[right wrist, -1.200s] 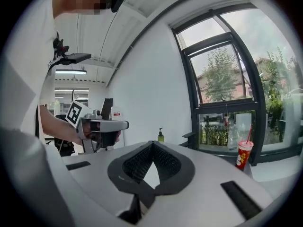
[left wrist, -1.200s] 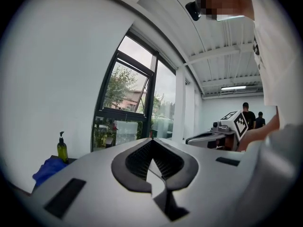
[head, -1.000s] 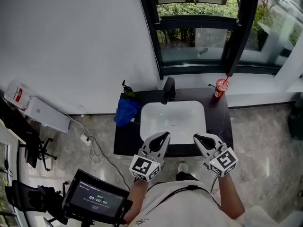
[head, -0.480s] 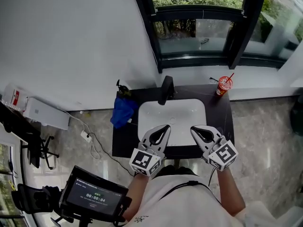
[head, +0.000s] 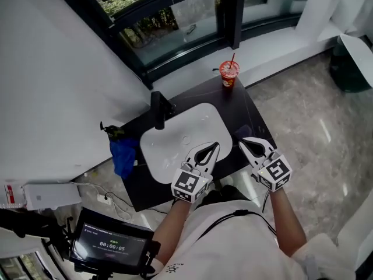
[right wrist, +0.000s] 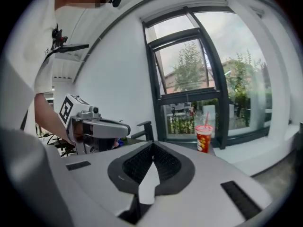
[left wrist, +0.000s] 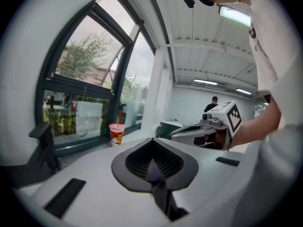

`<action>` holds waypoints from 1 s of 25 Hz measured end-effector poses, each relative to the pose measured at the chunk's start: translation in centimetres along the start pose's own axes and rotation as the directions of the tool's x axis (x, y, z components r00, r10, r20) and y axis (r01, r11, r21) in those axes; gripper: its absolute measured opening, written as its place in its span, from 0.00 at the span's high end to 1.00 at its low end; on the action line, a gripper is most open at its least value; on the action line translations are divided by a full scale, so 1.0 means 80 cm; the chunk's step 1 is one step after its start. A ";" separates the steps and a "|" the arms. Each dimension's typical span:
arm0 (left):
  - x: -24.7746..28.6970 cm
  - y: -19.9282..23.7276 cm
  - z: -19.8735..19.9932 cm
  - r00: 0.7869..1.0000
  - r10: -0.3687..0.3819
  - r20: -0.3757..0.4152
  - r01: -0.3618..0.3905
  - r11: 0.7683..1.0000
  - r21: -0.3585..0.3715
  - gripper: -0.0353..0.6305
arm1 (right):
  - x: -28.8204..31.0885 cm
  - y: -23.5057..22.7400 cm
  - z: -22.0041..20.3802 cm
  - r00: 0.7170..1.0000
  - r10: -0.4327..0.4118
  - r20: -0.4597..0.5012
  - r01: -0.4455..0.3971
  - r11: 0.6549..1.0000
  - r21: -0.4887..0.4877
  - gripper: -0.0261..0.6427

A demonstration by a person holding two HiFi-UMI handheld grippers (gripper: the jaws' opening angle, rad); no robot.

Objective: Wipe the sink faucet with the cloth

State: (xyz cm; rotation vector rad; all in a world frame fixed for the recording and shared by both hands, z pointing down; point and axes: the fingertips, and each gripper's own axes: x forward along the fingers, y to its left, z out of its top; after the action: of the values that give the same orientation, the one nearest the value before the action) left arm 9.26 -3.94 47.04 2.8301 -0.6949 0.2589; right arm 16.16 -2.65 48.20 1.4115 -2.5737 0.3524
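The black faucet (head: 157,111) stands at the back of the white sink (head: 169,139), which is set in a black counter (head: 242,118). A blue cloth (head: 122,156) hangs crumpled over the counter's left end, away from both grippers. My left gripper (head: 214,146) is shut and empty, its tips over the basin's front right rim. To its right, my right gripper (head: 243,140) is also shut and empty, over the counter's front. In the left gripper view the faucet (left wrist: 45,145) is at far left. In the right gripper view the faucet (right wrist: 147,128) shows beyond the left gripper (right wrist: 102,129).
A red cup with a straw (head: 228,73) stands on the counter's back right corner, below the dark-framed window (head: 175,28). A small dark plant-like thing (head: 113,133) sits by the cloth. A monitor (head: 111,247) and a white box with cables (head: 41,194) lie at lower left.
The head view has swung, so the sink now sits tilted in the picture. Both grippers have moved forward and lower, from the counter's front edge to over the counter, still shut.
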 end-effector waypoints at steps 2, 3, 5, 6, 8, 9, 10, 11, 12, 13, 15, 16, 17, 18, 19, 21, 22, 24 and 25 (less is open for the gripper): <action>0.024 -0.025 -0.010 0.996 -0.083 -0.028 0.083 0.997 -0.003 0.95 | -0.021 -0.021 -0.029 0.996 -0.073 -0.041 0.075 0.997 0.027 0.95; 0.035 -0.036 -0.015 0.992 -0.118 -0.039 0.117 0.993 -0.007 0.95 | -0.031 -0.029 -0.045 0.992 -0.105 -0.066 0.107 0.994 0.033 0.95; 0.052 -0.056 -0.025 0.984 -0.170 -0.058 0.170 0.985 -0.013 0.95 | -0.047 -0.044 -0.077 0.981 -0.149 -0.122 0.155 0.987 0.034 0.95; 0.059 -0.064 -0.030 0.979 -0.191 -0.068 0.190 0.982 -0.014 0.95 | -0.051 -0.051 -0.093 0.975 -0.163 -0.154 0.169 0.985 0.031 0.95; 0.068 -0.077 -0.037 0.970 -0.226 -0.088 0.226 0.974 -0.018 0.95 | -0.050 -0.061 -0.123 0.959 -0.175 -0.223 0.184 0.983 0.019 0.89; 0.070 -0.083 -0.039 0.965 -0.242 -0.096 0.241 0.970 -0.023 0.95 | -0.047 -0.065 -0.137 0.950 -0.177 -0.256 0.186 0.982 0.014 0.80; 0.071 -0.089 -0.041 0.961 -0.258 -0.102 0.256 0.966 -0.030 0.95 | -0.044 -0.069 -0.149 0.942 -0.178 -0.285 0.189 0.982 0.010 0.75; 0.071 -0.096 -0.043 0.956 -0.273 -0.107 0.271 0.962 -0.036 0.95 | -0.041 -0.072 -0.159 0.932 -0.180 -0.313 0.192 0.981 0.006 0.74; 0.070 -0.102 -0.044 0.952 -0.285 -0.111 0.283 0.958 -0.039 0.95 | -0.038 -0.075 -0.170 0.922 -0.182 -0.342 0.194 0.981 -0.001 0.71; 0.069 -0.106 -0.046 0.949 -0.293 -0.117 0.291 0.956 -0.040 0.95 | -0.033 -0.079 -0.180 0.910 -0.185 -0.371 0.194 0.981 -0.013 0.67; 0.066 -0.107 -0.047 0.947 -0.294 -0.126 0.291 0.956 -0.040 0.95 | -0.022 -0.086 -0.197 0.885 -0.186 -0.428 0.181 0.982 -0.052 0.62; 0.064 -0.105 -0.047 0.949 -0.289 -0.129 0.286 0.957 -0.041 0.95 | -0.015 -0.089 -0.204 0.871 -0.185 -0.454 0.167 0.983 -0.080 0.61; 0.062 -0.101 -0.048 0.951 -0.281 -0.130 0.278 0.960 -0.044 0.95 | -0.009 -0.091 -0.209 0.859 -0.183 -0.477 0.151 0.983 -0.105 0.61; 0.059 -0.097 -0.048 0.953 -0.271 -0.133 0.268 0.962 -0.044 0.95 | -0.002 -0.093 -0.214 0.850 -0.181 -0.494 0.140 0.983 -0.120 0.61; 0.057 -0.091 -0.048 0.956 -0.260 -0.136 0.256 0.966 -0.042 0.95 | 0.004 -0.095 -0.218 0.844 -0.180 -0.506 0.135 0.983 -0.124 0.61; 0.052 -0.079 -0.050 0.962 -0.236 -0.140 0.232 0.972 -0.044 0.95 | 0.012 -0.101 -0.224 0.834 -0.179 -0.521 0.139 0.984 -0.115 0.61; 0.049 -0.074 -0.050 0.964 -0.223 -0.143 0.219 0.975 -0.043 0.95 | 0.016 -0.103 -0.227 0.831 -0.178 -0.527 0.141 0.984 -0.109 0.61; 0.042 -0.062 -0.050 0.969 -0.197 -0.148 0.193 0.980 -0.042 0.95 | 0.022 -0.105 -0.233 0.822 -0.170 -0.544 0.137 0.985 -0.102 0.61; 0.039 -0.058 -0.050 0.971 -0.186 -0.148 0.182 0.982 -0.042 0.95 | 0.025 -0.105 -0.237 0.816 -0.166 -0.554 0.132 0.986 -0.102 0.61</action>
State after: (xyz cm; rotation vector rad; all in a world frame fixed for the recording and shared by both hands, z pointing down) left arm 13.72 -0.32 50.84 2.7877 -0.3980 0.4232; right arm 23.14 -3.04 67.83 1.2420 -1.9668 0.5650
